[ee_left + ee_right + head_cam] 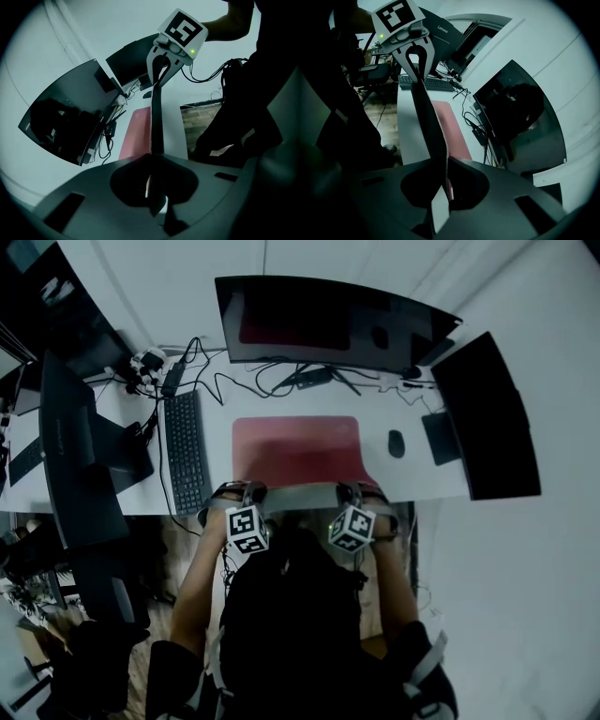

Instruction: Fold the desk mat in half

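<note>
The red desk mat point(298, 448) lies on the white desk point(412, 474) in front of the middle monitor. Its near edge point(300, 497) is raised off the desk and shows a grey underside. My left gripper point(250, 493) is shut on the near left corner, and my right gripper point(352, 493) is shut on the near right corner. In the left gripper view the mat's edge point(157, 122) runs taut from my left gripper point(151, 185) up to the other gripper's marker cube point(182, 31). The right gripper view shows the same edge point(431, 126) leaving my right gripper point(446, 187).
A black keyboard point(187, 451) lies left of the mat and a black mouse point(397, 442) to its right. A curved monitor point(328, 322) stands behind, a second screen point(487, 418) at the right, a laptop point(80, 451) at the left. Cables point(281, 381) trail along the back.
</note>
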Available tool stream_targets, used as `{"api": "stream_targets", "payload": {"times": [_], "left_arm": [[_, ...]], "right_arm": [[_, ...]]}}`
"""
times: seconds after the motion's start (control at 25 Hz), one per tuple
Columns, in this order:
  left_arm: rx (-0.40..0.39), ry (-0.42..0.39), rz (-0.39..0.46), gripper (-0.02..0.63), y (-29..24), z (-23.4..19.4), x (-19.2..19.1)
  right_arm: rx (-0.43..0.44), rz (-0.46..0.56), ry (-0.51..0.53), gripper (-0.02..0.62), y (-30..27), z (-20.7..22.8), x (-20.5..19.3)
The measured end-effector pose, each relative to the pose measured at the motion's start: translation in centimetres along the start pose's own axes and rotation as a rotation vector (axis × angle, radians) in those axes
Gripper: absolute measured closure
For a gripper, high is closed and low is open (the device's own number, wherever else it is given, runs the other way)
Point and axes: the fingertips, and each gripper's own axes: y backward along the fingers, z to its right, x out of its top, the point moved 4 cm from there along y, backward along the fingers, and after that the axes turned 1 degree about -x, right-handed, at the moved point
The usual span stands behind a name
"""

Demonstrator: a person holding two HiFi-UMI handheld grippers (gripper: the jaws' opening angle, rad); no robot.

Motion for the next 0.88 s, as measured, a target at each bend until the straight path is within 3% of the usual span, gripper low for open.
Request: {"api": "stream_targets", "payload": {"times": [0.6,0.88], "left_arm": [[0.018,-0.006,-0.004,0.586,-2.9,-8.0,0.6],[0.088,0.042,-0.040,0.586,-6.1,-13.7,0.9]], "right_arm": [[0.014,0.009,0.012,0.574,-3.9,6.4,1.6],[0.025,0.032,0.036,0.574,-8.1,11.2,2.6]]}}
